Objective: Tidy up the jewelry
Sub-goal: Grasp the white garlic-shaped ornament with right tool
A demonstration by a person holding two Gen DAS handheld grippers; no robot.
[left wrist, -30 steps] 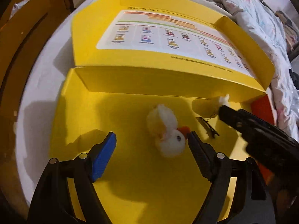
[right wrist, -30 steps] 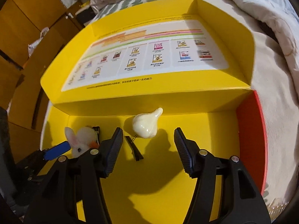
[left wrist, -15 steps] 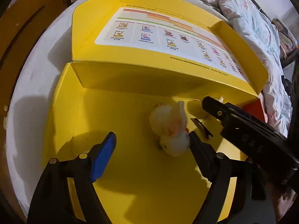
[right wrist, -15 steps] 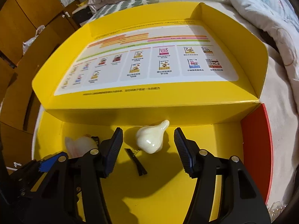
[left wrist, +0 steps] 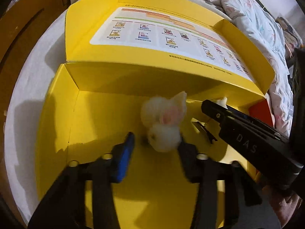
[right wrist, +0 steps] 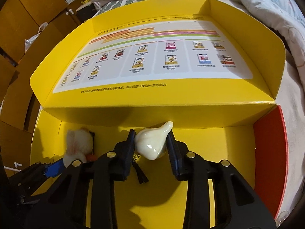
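Note:
A fluffy white rabbit hair clip [left wrist: 164, 120] lies on the floor of the yellow box [left wrist: 91, 114]. My left gripper [left wrist: 155, 147] is partly closed, its jaws blurred by motion, with the rabbit's body between the fingertips; its right finger touches the fluff. In the right wrist view the rabbit clip [right wrist: 78, 146] lies left. My right gripper [right wrist: 150, 145] is shut on a glossy cream garlic-shaped charm [right wrist: 152, 143], both pads touching it. The charm's chain and black clip [right wrist: 140, 173] hang beneath it.
The box lid [right wrist: 152, 61] stands open behind, with a printed white sheet. A red side wall [right wrist: 270, 160] bounds the box on the right. Bedding [left wrist: 257, 19] lies beyond. The right gripper's black body [left wrist: 247, 139] crosses the left wrist view.
My right gripper has closed on the garlic charm. My left gripper's jaws have narrowed around the rabbit clip, and both grippers have moved forward into the box.

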